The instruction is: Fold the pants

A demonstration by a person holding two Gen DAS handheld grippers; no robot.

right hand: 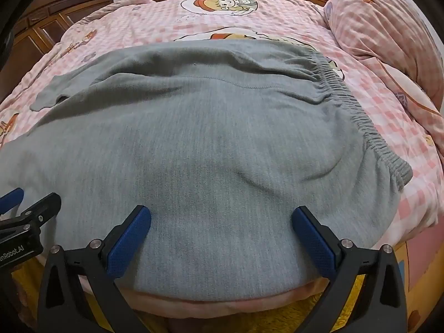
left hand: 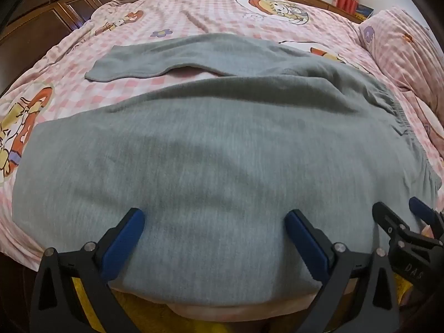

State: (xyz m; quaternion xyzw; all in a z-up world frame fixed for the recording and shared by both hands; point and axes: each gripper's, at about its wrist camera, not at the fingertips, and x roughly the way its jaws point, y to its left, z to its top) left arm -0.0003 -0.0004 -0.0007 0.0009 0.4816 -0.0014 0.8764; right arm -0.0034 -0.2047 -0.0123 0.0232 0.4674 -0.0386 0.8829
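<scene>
Left wrist view: the grey sweatpants (left hand: 211, 144) lie spread on the pink checked quilt (left hand: 194, 19), one leg splayed away; a one-layer pinch risks a skewed fold. The left gripper (left hand: 213, 230) is wide apart, empty, above the near edge.

Right wrist view: the right gripper (right hand: 222, 226) is likewise spread, holding nothing, near the elastic waistband (right hand: 360, 113).

A pink-and-white checked quilt with cartoon prints (left hand: 211, 16) covers the bed. A matching pink checked pillow (right hand: 383, 25) lies at its right, dark carved wooden cabinets (left hand: 41, 25) stand left, and yellow fluffy fabric (right hand: 277, 319) shows below.
</scene>
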